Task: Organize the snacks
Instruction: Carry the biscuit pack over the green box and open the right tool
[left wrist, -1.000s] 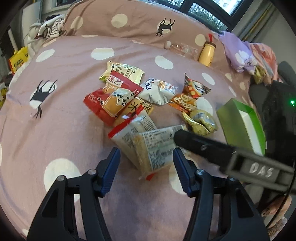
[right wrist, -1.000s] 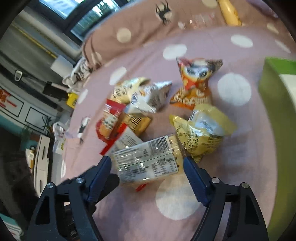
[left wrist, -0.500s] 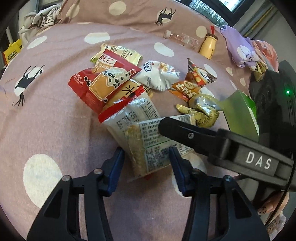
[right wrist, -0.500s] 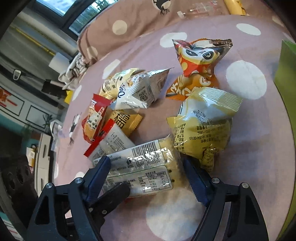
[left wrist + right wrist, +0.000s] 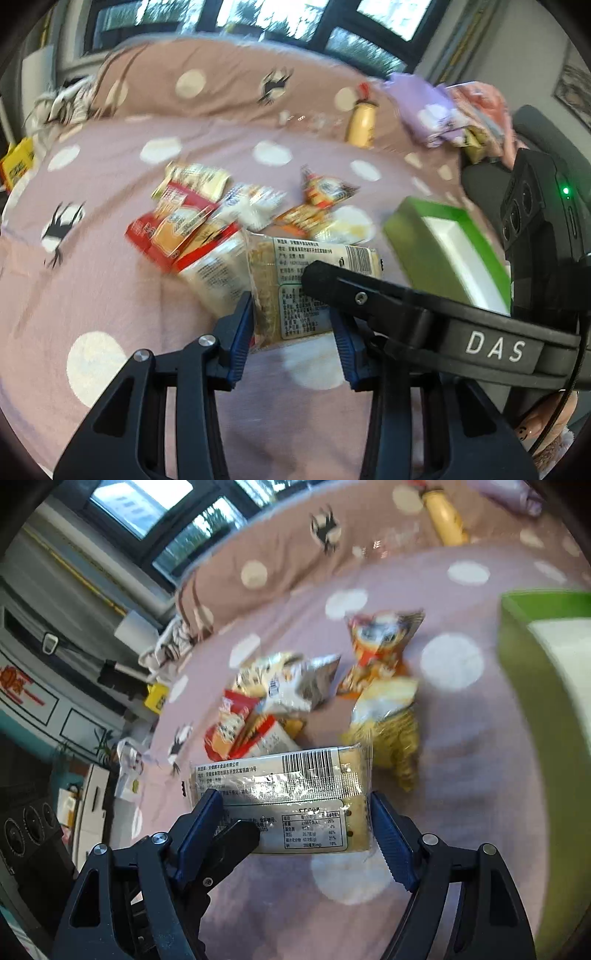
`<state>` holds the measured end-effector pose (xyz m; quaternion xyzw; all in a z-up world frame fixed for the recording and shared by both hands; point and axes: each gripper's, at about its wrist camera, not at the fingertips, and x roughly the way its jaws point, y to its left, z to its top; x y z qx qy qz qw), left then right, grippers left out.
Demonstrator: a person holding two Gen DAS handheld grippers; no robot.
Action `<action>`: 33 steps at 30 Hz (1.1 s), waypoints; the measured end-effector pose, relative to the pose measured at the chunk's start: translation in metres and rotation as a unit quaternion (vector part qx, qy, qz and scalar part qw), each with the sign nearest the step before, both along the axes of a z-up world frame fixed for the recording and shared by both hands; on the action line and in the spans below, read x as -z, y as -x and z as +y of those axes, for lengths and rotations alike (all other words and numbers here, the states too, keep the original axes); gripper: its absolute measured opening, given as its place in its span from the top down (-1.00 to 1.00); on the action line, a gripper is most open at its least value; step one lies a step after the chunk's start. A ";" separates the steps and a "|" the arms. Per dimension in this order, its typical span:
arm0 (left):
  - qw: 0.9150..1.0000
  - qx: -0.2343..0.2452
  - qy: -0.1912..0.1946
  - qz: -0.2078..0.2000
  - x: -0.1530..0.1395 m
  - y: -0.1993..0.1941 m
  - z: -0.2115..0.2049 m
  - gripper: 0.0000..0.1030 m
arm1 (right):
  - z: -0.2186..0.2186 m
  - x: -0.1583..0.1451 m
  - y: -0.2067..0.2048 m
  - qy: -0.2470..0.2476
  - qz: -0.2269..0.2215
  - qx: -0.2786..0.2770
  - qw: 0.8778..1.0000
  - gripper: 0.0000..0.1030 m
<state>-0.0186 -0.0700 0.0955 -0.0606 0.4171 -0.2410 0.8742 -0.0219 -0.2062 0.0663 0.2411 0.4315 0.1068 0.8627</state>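
polka-dot bed (image 5: 110, 302): cracker packet (image 5: 295, 291) lifted above snack pile (image 5: 207, 221); left hand-held gripper (image 5: 293, 332), angled downward, just closing, clamped on it; right hand-held gripper (image 5: 295, 819) clamped across its length.

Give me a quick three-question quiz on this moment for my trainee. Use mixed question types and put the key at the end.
1. Multiple choice: what do the left hand-held gripper and the right hand-held gripper both hold?
A) the cracker packet
B) the yellow bottle
C) an orange snack bag
2. True or false: in the left wrist view, the green box lies to the right of the snack pile.
3. Fill in: the bedcover is pink with white ____.

Key:
1. A. The left jaws have just been closing on the packet.
2. True.
3. Dots.
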 end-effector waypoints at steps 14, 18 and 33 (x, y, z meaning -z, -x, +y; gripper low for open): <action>0.994 0.099 0.036 -0.041 -0.039 0.018 -0.096 0.21 | -0.095 -0.041 0.053 0.030 -0.047 0.125 0.991 -0.59; 0.990 0.131 0.040 -0.036 -0.037 0.019 -0.128 0.22 | -0.124 -0.041 0.064 0.027 -0.041 0.162 0.986 -0.59; 0.973 0.221 0.041 0.053 -0.004 0.014 -0.219 0.27 | -0.206 -0.002 0.081 0.011 0.043 0.258 0.965 -0.59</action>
